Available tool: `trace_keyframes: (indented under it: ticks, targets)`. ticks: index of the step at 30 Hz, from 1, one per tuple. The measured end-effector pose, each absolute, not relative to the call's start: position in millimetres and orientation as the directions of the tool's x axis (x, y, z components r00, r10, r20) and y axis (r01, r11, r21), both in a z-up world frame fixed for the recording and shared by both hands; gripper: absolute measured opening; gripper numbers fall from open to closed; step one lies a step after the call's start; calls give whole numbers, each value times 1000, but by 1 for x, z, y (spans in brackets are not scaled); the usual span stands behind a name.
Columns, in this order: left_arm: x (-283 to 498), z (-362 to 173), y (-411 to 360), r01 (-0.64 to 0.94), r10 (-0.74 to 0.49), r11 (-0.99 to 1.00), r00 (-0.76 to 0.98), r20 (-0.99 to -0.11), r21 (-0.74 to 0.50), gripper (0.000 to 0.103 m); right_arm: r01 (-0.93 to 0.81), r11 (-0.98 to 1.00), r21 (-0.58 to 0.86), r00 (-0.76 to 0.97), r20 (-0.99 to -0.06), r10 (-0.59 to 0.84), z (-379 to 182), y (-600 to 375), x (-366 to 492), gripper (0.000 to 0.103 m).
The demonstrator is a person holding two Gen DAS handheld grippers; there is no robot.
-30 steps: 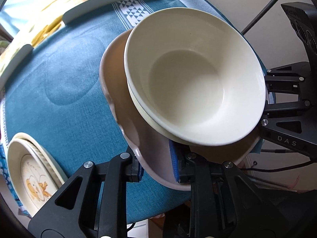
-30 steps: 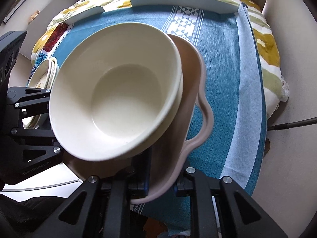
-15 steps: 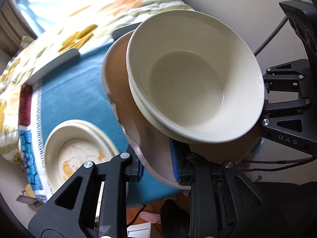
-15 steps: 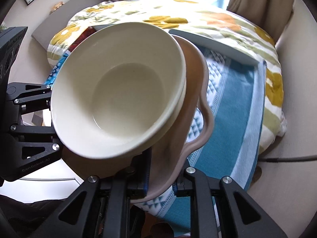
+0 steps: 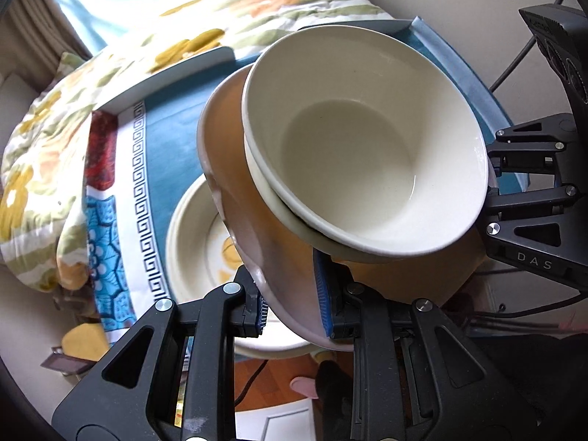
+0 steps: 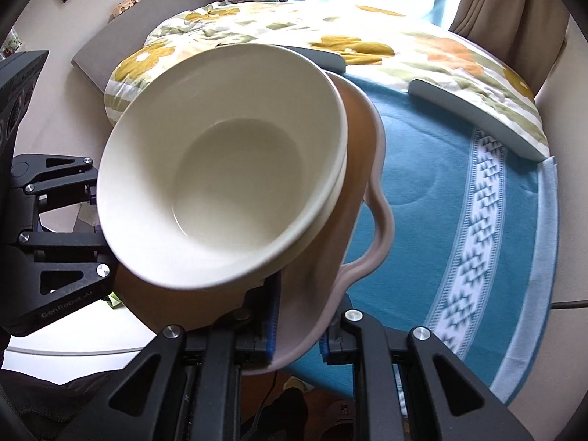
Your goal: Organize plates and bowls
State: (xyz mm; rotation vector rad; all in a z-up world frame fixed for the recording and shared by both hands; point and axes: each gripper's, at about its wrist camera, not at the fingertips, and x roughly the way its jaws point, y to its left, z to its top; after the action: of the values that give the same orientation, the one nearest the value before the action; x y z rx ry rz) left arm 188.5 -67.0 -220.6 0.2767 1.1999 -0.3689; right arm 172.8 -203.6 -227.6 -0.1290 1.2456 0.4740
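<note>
We begin nearest the cameras. The left gripper [image 5: 294,312] is clamped on the near rim of the pink scalloped plate [image 5: 228,161], blue pads pressed against both faces. The right gripper [image 6: 297,334] is clamped on the opposite rim of the same plate [image 6: 371,198]. Neither grip has changed over the last second.

On the plate rest two nested cream bowls [image 5: 364,158], filling the centre of both views [image 6: 228,161]. The plate is tilted and clear of the table.

What has changed is the background. A second ago the left view showed the stack of printed plates [image 5: 194,235] at the lower left edge of the frame; that stack now sits directly behind the carried plate, at centre left. In the right view the teal tablecloth [image 6: 459,191] has slid to the right half of the frame, and more of the floral bedding [image 6: 367,44] shows at top.

We judge that the load is being carried across toward the printed stack, with set-down not yet begun. The tilt puts the bowls at risk of sliding.

Legible writing: "DAS" on the right gripper's body at the right edge of the left view, and "GenRobot.AI" on the left gripper's body at the lower left of the right view.
</note>
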Motion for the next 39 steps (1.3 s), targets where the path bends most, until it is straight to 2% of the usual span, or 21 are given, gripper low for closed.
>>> trace_keyframes:
  ticks: [14, 39]
  targets:
    - [196, -269, -6, 472, -172, 881, 248, -953, -36, 19, -315, 937, 148, 215, -951, 223, -262, -138, 169, 16]
    - [203, -276, 5, 480, -157, 877, 249, -956, -18, 19, -246, 957, 153, 197, -959, 204, -274, -128, 172, 16]
